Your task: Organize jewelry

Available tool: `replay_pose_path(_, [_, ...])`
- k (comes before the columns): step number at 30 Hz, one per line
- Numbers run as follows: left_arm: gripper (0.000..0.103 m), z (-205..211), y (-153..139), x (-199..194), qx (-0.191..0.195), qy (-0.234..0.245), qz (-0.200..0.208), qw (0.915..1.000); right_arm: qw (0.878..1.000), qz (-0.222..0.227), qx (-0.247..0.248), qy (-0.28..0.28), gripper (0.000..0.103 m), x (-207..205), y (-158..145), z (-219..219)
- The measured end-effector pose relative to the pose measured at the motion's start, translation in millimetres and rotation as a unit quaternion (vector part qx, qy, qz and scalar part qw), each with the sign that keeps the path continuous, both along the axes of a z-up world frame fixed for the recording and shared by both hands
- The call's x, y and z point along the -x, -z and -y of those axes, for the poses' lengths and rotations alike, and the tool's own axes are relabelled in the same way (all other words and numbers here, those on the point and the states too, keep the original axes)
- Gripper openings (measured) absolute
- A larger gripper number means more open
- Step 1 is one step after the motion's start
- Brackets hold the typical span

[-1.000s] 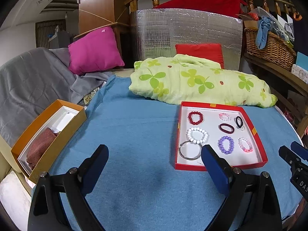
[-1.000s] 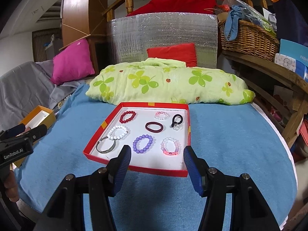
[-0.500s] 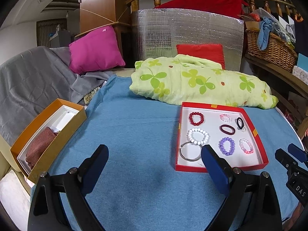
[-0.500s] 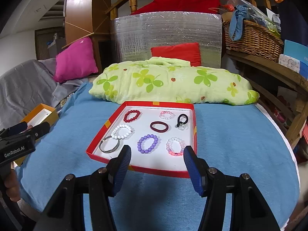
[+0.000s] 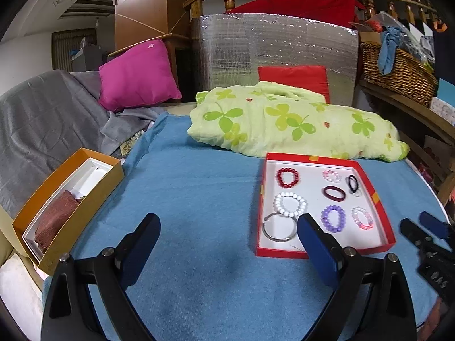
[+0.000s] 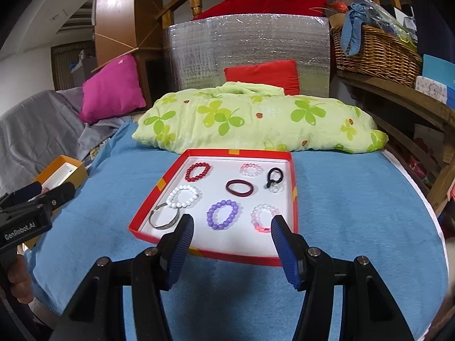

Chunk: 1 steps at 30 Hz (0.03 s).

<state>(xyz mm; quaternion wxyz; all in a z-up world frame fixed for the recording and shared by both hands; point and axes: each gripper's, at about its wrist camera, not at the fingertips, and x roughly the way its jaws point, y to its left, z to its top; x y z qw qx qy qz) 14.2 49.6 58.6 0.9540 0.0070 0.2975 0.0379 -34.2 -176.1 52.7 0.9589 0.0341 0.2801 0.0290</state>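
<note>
A red tray [image 6: 293, 196] with a white floor lies on the blue cloth and holds several bracelets: a red bead one [image 6: 198, 171], a white bead one [image 6: 182, 196], a silver bangle [image 6: 164, 218], a purple bead one [image 6: 222, 214], a pink one [image 6: 264, 217], a maroon band [image 6: 239, 188] and a black hair tie [image 6: 274, 177]. My right gripper [image 6: 231, 243] hangs open over the tray's near edge, nothing between its fingers. My left gripper [image 5: 227, 244] stands open above the cloth, left of the red tray [image 5: 263, 193]; its right finger [image 5: 315, 244] overlaps the tray's near left corner. An orange box [image 5: 68, 207] sits at the left.
A green clover-print bundle [image 6: 256, 119] lies just behind the tray. A magenta cushion [image 5: 136, 74], grey blanket [image 5: 42, 119], red cushion and a silver foil panel [image 6: 250, 51] stand behind. A wicker basket [image 6: 375, 51] sits on a wooden shelf at the right. The right gripper's tip [image 5: 426, 236] shows in the left wrist view.
The right wrist view has shifted slightly, so the tray now sits a little more to the right and nearer. The left gripper has stayed put. Both grippers remain open.
</note>
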Motion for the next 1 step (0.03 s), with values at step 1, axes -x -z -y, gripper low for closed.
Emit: replay_pose_path(1, [0.097,-1.0,3.4,-5.2,0.000,-0.001,-0.003,1.0000,1.000,0.000,-0.007,0.003,0.061,-1.9,-1.7,5.6])
